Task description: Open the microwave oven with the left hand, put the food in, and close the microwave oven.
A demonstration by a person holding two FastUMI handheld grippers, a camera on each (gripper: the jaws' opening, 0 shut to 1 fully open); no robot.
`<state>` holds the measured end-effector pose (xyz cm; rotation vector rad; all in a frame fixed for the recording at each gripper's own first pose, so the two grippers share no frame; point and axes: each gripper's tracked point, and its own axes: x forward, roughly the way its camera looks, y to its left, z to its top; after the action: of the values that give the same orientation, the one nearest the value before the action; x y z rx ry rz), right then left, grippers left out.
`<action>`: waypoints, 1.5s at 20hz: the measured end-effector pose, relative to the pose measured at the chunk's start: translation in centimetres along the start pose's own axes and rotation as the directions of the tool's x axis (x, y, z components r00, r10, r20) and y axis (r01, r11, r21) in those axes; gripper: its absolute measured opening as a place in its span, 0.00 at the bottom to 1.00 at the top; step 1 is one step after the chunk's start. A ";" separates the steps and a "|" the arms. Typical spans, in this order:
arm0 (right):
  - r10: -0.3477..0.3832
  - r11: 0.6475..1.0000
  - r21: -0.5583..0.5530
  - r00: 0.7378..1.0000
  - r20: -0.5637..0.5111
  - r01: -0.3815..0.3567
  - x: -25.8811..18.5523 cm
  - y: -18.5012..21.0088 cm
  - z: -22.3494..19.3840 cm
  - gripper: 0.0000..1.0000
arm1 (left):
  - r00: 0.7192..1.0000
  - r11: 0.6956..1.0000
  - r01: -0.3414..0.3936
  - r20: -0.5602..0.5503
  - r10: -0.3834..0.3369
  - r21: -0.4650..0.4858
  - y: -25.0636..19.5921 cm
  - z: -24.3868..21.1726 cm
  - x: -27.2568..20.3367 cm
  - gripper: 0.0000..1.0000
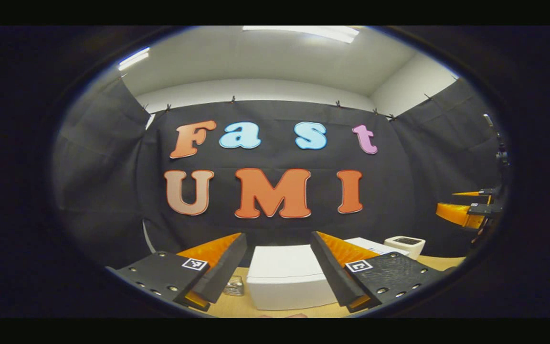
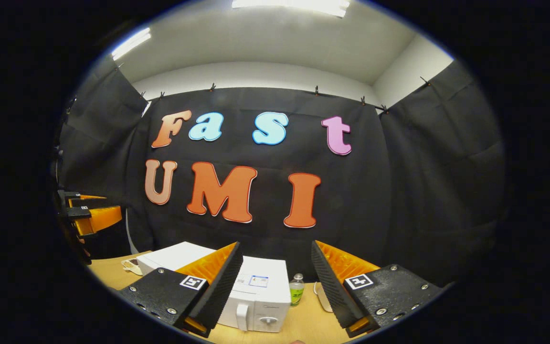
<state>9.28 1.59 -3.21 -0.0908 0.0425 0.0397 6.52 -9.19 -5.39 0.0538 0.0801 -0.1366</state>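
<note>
Microwave (image 2: 256, 298) sat shut on the bench (image 2: 303, 325), low and ahead of both grippers; a rigid, heavy box, probably best worked by its pale door handle (image 2: 242, 316), since the smooth casing would slip. Left gripper (image 1: 277, 267) and right gripper (image 2: 275, 282) both hung wide open and empty above it. A small green bottle (image 2: 296, 289) stood just beside the microwave.
</note>
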 end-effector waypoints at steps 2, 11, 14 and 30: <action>-0.015 1.000 -0.011 1.000 0.005 0.015 -1.1 -1.5 0.5 0.90 | 1.000 1.000 0.021 -0.011 -0.021 -0.012 -2.2 0.0 -0.4 0.88; -0.039 0.995 0.090 0.999 0.008 0.039 -7.9 -8.7 -0.8 0.90 | 0.994 0.990 0.107 0.010 -0.106 -0.093 -11.1 -0.7 -4.3 0.88; -0.047 0.996 0.080 0.999 0.009 0.046 -9.6 -10.3 -1.8 0.90 | 0.988 0.983 0.151 -0.003 -0.152 -0.106 -14.7 -3.2 -4.6 0.90; -0.083 0.990 0.097 0.986 -0.147 0.097 -11.7 -15.8 -16.4 0.91 | 0.938 0.984 0.141 -0.304 -0.168 -0.108 -25.3 -26.9 1.0 0.94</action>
<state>-2.44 -16.08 -17.59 0.0088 0.1829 -0.0596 2.01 -32.79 -33.45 -0.0164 0.4073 -0.2816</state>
